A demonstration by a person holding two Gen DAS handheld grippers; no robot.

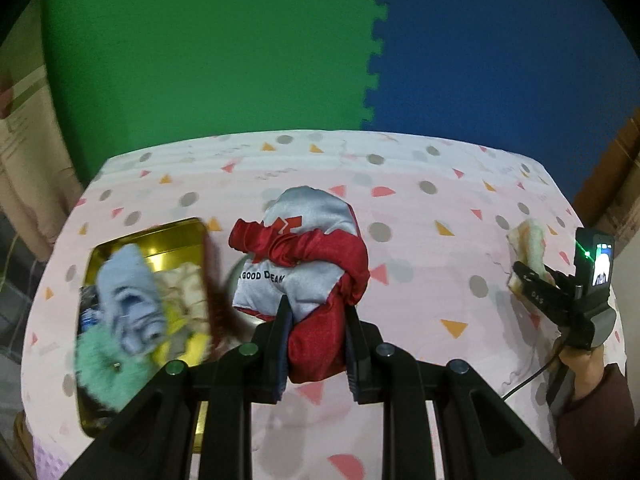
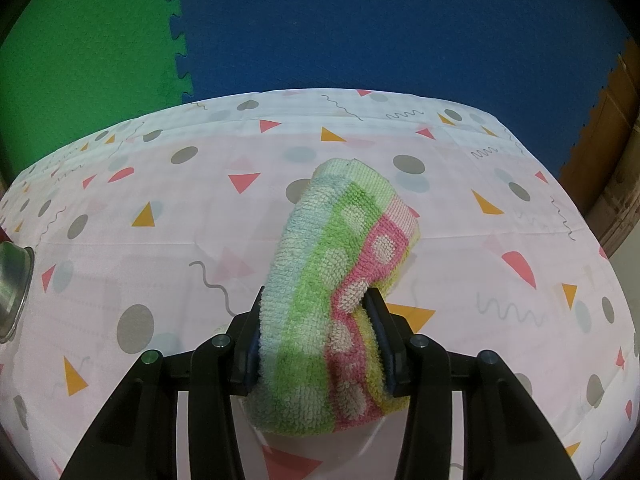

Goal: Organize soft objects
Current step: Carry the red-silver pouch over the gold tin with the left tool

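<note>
A: We start with the biggest thing, the table (image 2: 168, 240). Its patterned cloth runs to a far edge where the green mat (image 1: 200, 60) and blue mat (image 2: 380, 24) begin, joined by a toothed seam.

B: We see the far half of the cloth bare in both views, so there is open room ahead of both grippers. On the right the table edge curves off toward brown boards.

A: Next in size, the gold tray (image 1: 176, 236) sits near the left edge of the table. We see a blue cloth (image 1: 128, 300), a mint fluffy piece (image 1: 100, 364) and yellow and cream pieces piled in it, all blurred.

B: Just right of the tray, a steel bowl rim (image 2: 10, 288) shows; we see only part of it in either view.

A: Then the red and silver pouch (image 1: 312, 264). Our left gripper (image 1: 316, 320) is clamped on its red lower end, jaws narrow with the cloth pinched between the pads. The pouch stands up in front of the camera, right of the tray.

B: Our right gripper (image 2: 316, 312) grips the folded towel (image 2: 340, 248), striped blue, green and pink, jaws partly apart with the thick fold filling them. It sits over the right side of the table, well apart from the tray.

A: From the left view we see that gripper near the right edge, with a hand (image 1: 580, 368) and dark sleeve below it.
</note>
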